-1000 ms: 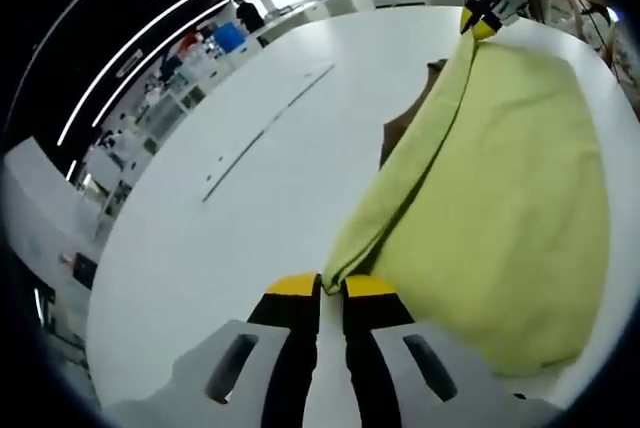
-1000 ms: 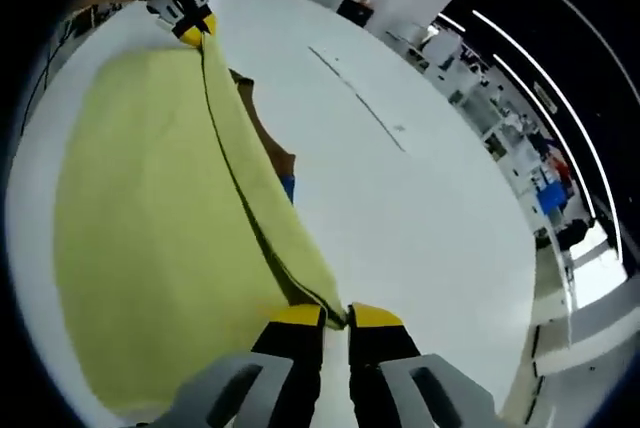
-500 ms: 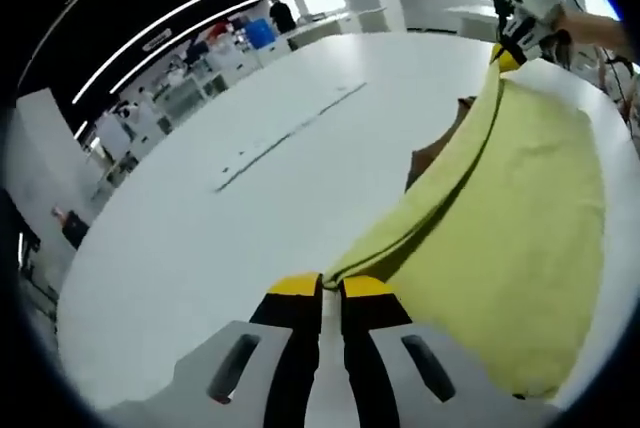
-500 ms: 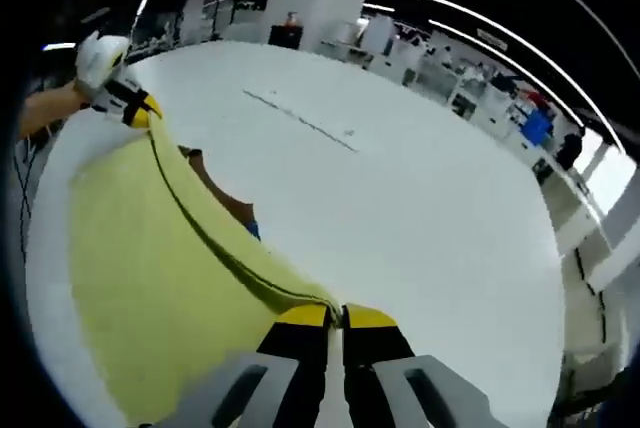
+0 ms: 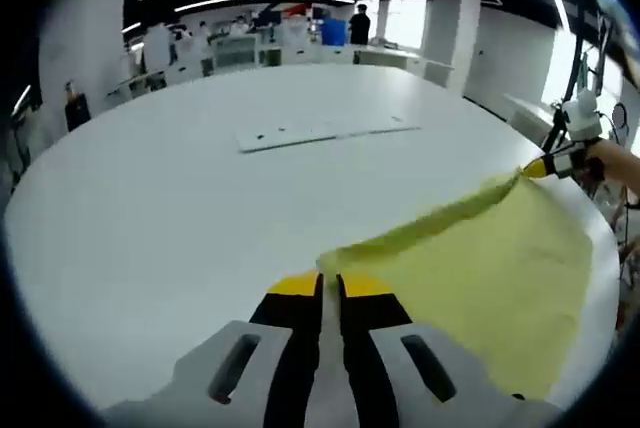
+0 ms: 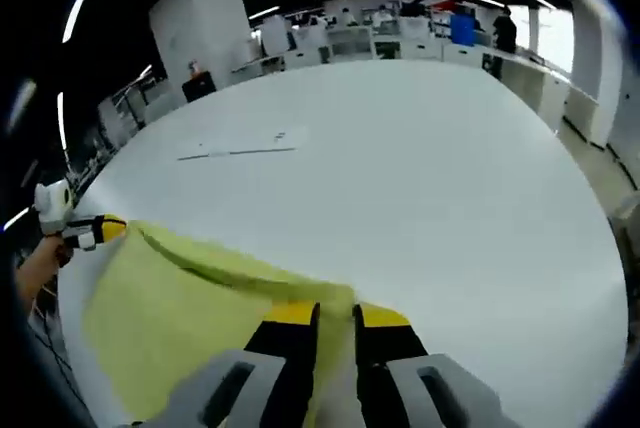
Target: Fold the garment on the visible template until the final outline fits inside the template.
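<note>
We hold the yellow garment (image 5: 480,278) by 2 corners: left gripper (image 5: 320,286) clenched on the corner at its tips, right gripper (image 6: 335,316) clenched on the opposite corner, cloth trailing left of its jaws. The fold edge runs taut from the left jaws out to the right gripper (image 5: 548,165) ahead-right. Versus 1 s ago, the brown template patch beyond that edge is now covered and the cloth lies lower over the white table (image 5: 170,198). We judge the fold nearly laid; fit unverified.
</note>
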Tool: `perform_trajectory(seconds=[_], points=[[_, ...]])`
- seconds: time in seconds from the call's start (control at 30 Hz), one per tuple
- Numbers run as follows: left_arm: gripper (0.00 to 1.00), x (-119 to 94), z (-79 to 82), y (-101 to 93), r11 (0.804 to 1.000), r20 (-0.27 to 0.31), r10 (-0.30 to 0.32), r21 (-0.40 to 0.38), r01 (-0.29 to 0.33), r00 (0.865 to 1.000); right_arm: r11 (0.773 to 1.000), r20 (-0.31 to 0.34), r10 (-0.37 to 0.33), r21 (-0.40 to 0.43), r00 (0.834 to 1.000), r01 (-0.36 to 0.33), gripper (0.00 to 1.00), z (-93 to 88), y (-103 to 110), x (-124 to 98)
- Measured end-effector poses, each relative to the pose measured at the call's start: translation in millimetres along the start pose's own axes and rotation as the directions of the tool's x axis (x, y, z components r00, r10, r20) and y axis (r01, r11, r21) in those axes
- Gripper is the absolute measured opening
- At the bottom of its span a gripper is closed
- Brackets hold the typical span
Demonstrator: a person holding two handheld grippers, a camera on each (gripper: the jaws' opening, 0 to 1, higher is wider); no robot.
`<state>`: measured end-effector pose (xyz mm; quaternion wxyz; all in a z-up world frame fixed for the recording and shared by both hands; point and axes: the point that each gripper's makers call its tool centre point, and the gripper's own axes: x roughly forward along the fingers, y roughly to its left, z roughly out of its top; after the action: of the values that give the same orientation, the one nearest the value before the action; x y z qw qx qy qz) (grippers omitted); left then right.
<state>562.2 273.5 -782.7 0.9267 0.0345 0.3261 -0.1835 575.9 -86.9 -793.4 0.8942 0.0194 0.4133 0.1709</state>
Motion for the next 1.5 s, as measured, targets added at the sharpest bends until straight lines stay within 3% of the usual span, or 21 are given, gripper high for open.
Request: perform_trajectory(seconds=[0.33,0.43,0.57,0.9,1.23,1.5], points=[[0.16,-10,1.4,-5.7,1.0,0.001,-0.022,-0.007,0.022,1.0,1.0,-0.025,0.018,-0.001,1.0,-0.018,0.34,-2.7,6,-12],[0.21,-17,1.4,-17.1,0.995,0.007,-0.081,-0.053,0.081,0.997,0.998,-0.032,0.056,-0.005,0.998,-0.056,0.41,-5.6,18,-20],[0.27,-26,3.1,-20.8,0.995,0.019,-0.097,-0.022,0.098,0.995,0.992,-0.04,0.09,-0.09,0.995,-0.093,0.46,-8.5,33,-33],[0.39,-58,-4.4,-40.2,0.983,0.012,-0.177,0.05,0.176,0.984,0.97,-0.073,0.164,-0.169,0.984,-0.174,0.6,-18.8,49,-60],[0.45,-86,-26.4,-54.6,0.97,-0.004,-0.237,0.056,0.237,0.971,0.948,-0.126,0.199,-0.227,0.972,-0.224,0.62,-52.3,63,-91],[0.4,-107,-46.0,-69.2,0.954,-0.003,-0.294,0.063,0.294,0.956,0.936,-0.141,0.211,-0.256,0.967,-0.241,0.59,-78.7,69,-109]])
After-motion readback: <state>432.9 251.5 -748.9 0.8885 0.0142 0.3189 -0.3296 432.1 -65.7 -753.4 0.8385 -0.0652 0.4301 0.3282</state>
